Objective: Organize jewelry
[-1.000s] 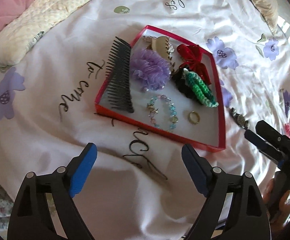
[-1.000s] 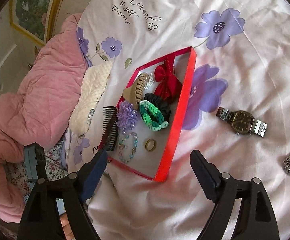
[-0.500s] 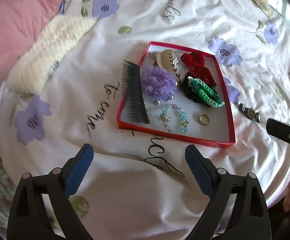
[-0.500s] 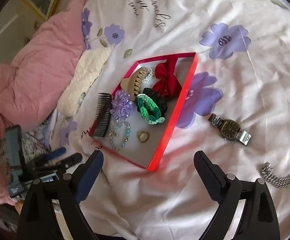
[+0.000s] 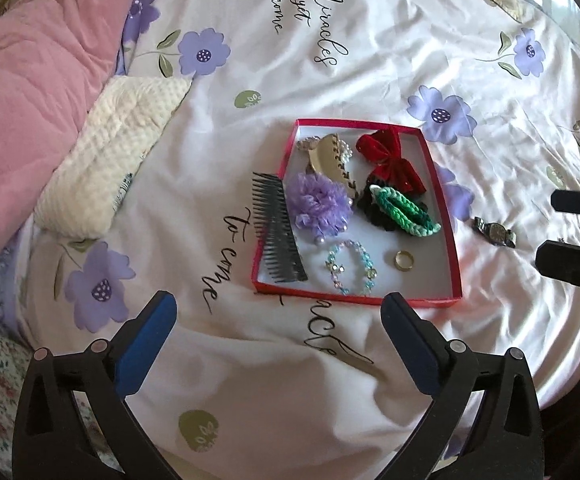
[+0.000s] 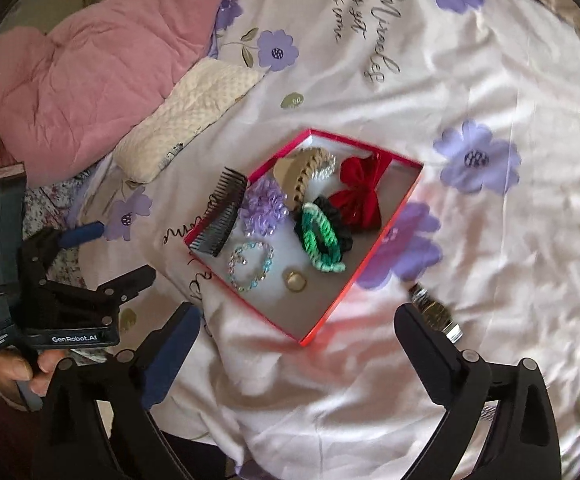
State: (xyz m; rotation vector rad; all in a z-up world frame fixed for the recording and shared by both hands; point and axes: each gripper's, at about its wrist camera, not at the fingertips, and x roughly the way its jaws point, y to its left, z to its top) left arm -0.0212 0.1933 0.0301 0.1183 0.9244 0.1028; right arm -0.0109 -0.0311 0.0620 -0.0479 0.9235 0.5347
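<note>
red tray [image 5: 452, 240] of hair accessories, both grippers' fingers spread empty, watch [image 5: 495, 232] whole only from left wrist

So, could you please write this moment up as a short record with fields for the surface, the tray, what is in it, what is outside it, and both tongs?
surface: white floral bedsheet
tray: red tray, lying flat on the sheet
in tray: purple scrunchie, red bow, green braided band, beaded bracelet, gold ring, beige claw clip
across tray edge: black comb
outside tray: wristwatch, on the sheet to its right
left tongs: open, empty
right tongs: open, empty, near the wristwatch
</note>
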